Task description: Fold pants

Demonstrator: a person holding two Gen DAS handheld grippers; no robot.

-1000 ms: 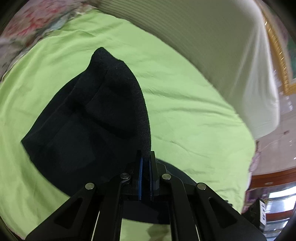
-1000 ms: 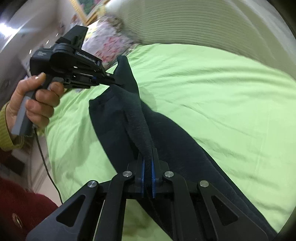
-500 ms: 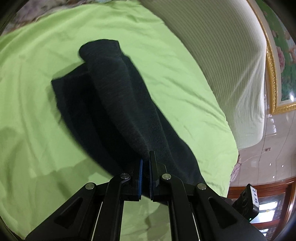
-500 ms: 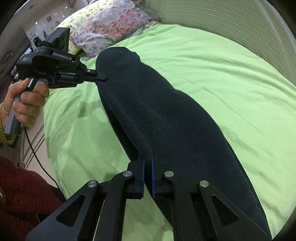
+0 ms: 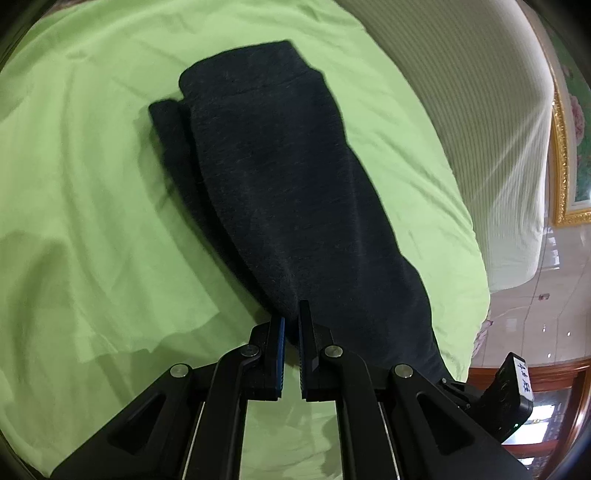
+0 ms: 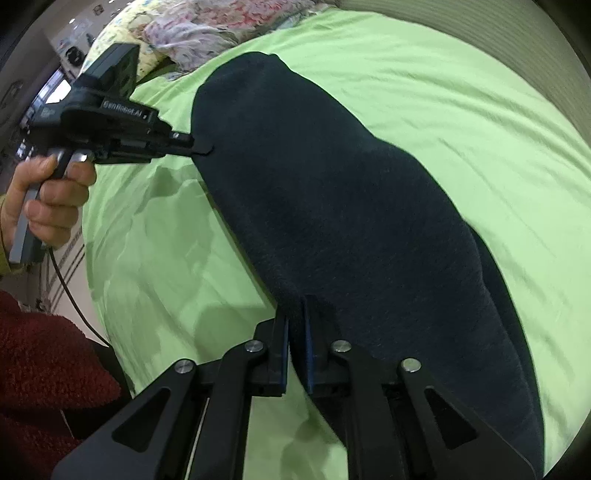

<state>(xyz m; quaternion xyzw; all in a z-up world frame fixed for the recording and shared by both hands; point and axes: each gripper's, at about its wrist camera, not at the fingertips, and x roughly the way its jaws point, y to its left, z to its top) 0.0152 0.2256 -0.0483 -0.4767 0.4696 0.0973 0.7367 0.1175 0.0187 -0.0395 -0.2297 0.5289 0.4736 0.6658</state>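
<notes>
Dark navy pants (image 5: 291, 192) lie folded lengthwise on a green bedsheet (image 5: 92, 221), one half laid over the other. My left gripper (image 5: 291, 321) is shut on the near edge of the pants. In the right wrist view the pants (image 6: 351, 221) stretch across the sheet (image 6: 480, 129). My right gripper (image 6: 296, 325) is shut on their near edge. The left gripper (image 6: 201, 147) also shows there, held by a hand, pinching the pants' far-left edge. Part of the right gripper's body (image 5: 509, 391) shows at the lower right of the left wrist view.
A striped pale headboard or cushion (image 5: 480, 129) borders the bed. Floral pillows (image 6: 229, 26) lie at the far end. The person's red sleeve (image 6: 44, 369) and a cable (image 6: 70, 295) are at the bed's left edge. A gold picture frame (image 5: 561, 166) hangs beyond.
Both grippers have carried the upper layer of the pants across and lowered it. The raised fold now lies flat over the lower half.
</notes>
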